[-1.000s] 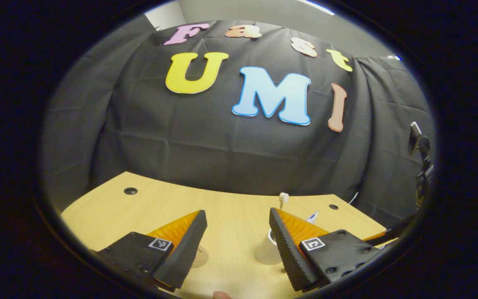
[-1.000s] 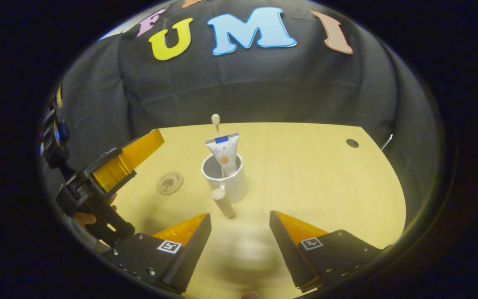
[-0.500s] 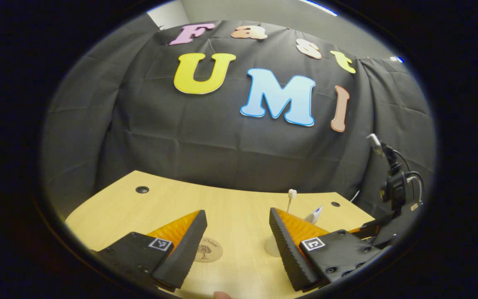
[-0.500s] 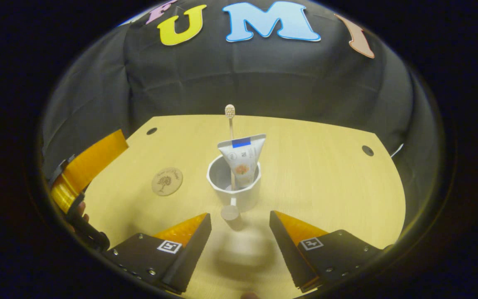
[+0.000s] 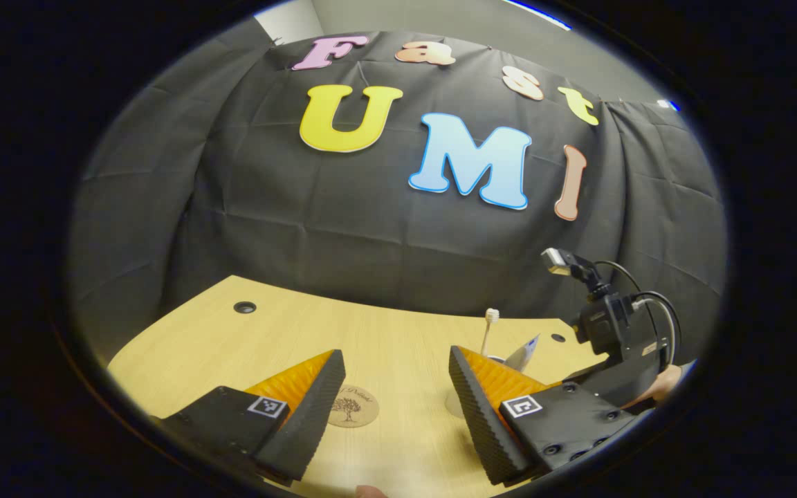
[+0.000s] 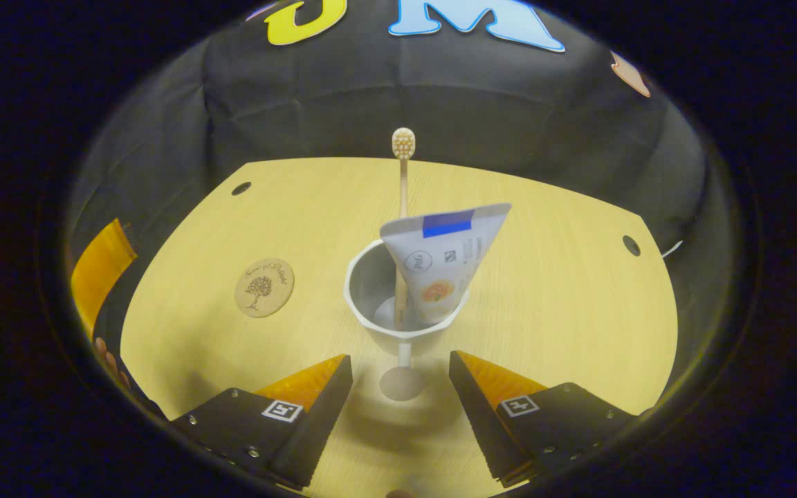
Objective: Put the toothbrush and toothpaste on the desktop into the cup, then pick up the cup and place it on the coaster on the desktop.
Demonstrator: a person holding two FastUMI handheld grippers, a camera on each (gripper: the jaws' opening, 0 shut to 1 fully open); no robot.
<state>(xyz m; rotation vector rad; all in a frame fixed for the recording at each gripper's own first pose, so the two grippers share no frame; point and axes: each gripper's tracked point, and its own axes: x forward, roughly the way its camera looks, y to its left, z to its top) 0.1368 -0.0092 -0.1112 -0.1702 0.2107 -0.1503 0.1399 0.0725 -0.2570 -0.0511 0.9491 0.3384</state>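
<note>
A pale wood-grain desktop [image 6: 551,304], a glossy white cup [image 6: 398,335] and ribbed matt-black finger pads [image 5: 315,408] are seen.

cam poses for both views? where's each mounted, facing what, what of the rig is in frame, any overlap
Left gripper view: rides the left tongs, low over the desk, facing the cloth wall; own open fingers at the bottom, the right gripper's body and a hand at right.

Right gripper view: rides the right tongs, angled down at the cup holding toothbrush and toothpaste; own open fingers flank the cup's handle.

Shared: desk, coaster, cup, toothbrush, toothpaste.
</note>
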